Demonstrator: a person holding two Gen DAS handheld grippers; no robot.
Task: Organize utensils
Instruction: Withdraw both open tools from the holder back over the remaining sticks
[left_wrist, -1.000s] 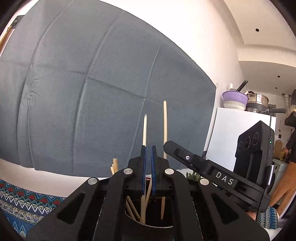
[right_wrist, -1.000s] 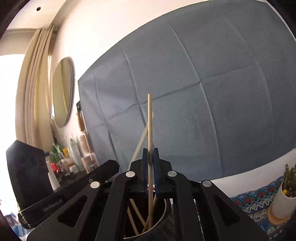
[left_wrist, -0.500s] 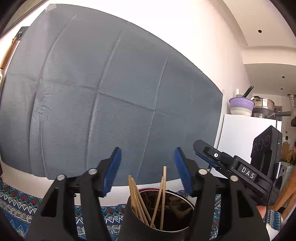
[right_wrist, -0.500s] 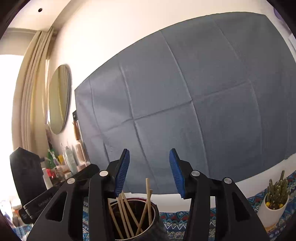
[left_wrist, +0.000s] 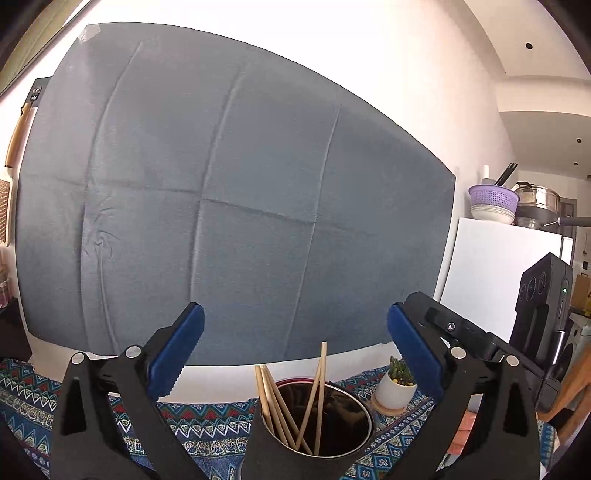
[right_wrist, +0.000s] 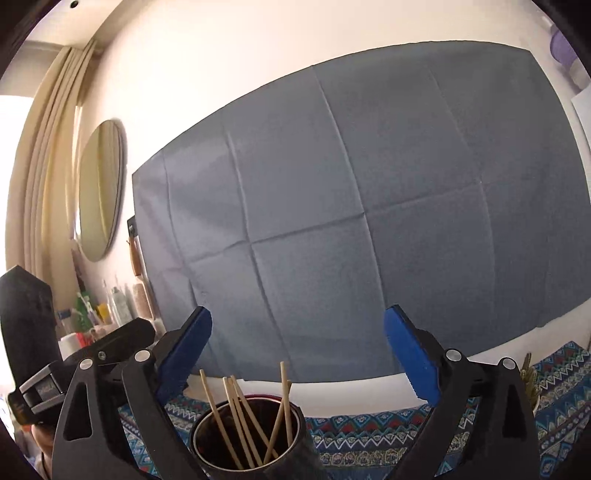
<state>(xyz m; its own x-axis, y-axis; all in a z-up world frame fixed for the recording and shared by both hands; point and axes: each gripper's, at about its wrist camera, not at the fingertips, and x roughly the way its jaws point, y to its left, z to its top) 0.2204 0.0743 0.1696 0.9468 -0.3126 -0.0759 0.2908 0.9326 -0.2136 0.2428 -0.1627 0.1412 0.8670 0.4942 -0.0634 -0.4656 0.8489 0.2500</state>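
Left gripper (left_wrist: 291, 354) and right gripper (right_wrist: 295, 354) – jaws have just been opening, now spread wide, nothing between them. Below and between the fingers, the chopsticks (left_wrist: 317, 391) stand loose in the dark cup (right_wrist: 247, 435). Beyond, patterned cloth (left_wrist: 207, 424), then grey sheet (left_wrist: 236, 206).

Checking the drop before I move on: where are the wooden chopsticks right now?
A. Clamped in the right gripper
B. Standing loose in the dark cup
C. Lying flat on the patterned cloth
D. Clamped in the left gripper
B: the chopsticks lean inside the cup, while the left gripper and right gripper have just been opening and hold nothing.
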